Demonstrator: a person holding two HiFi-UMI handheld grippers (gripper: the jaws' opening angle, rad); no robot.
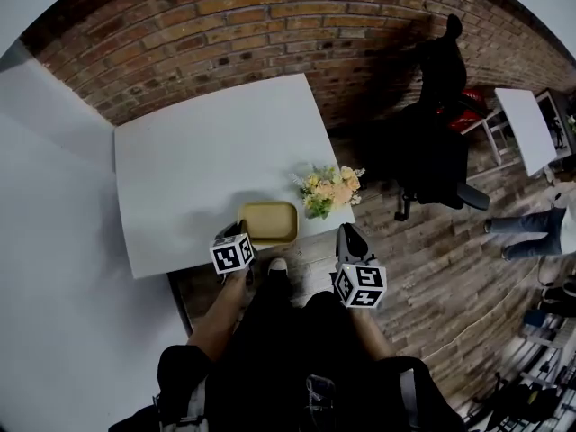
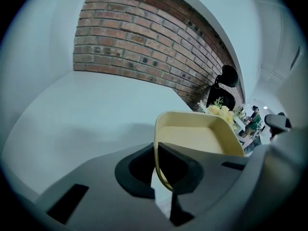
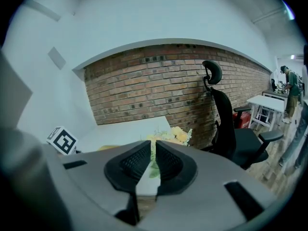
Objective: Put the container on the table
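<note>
Container (image 1: 267,222) – a shallow tan tray – is at the near edge of the counter (image 1: 207,160), towards the near right corner. My left gripper (image 1: 238,236) is at its near left rim. In the left gripper view the jaws are clamped on that thin wall, one pad inside and one outside. I can't tell whether the base is flat on the counter or just above it. The right gripper (image 1: 349,239) hangs off the near edge beside the tray, its jaws drawn almost together on nothing.

The placing looks nearly finished to me; what's left is letting go. The risk is the edge – if the base isn't fully down, or part of it overhangs, opening the jaws could tip it off towards me. A pad catching the rim as I pull away could drag it the same way. The flowers (image 1: 329,190) stand just right of the tray, so a sideways nudge would push it into them.
</note>
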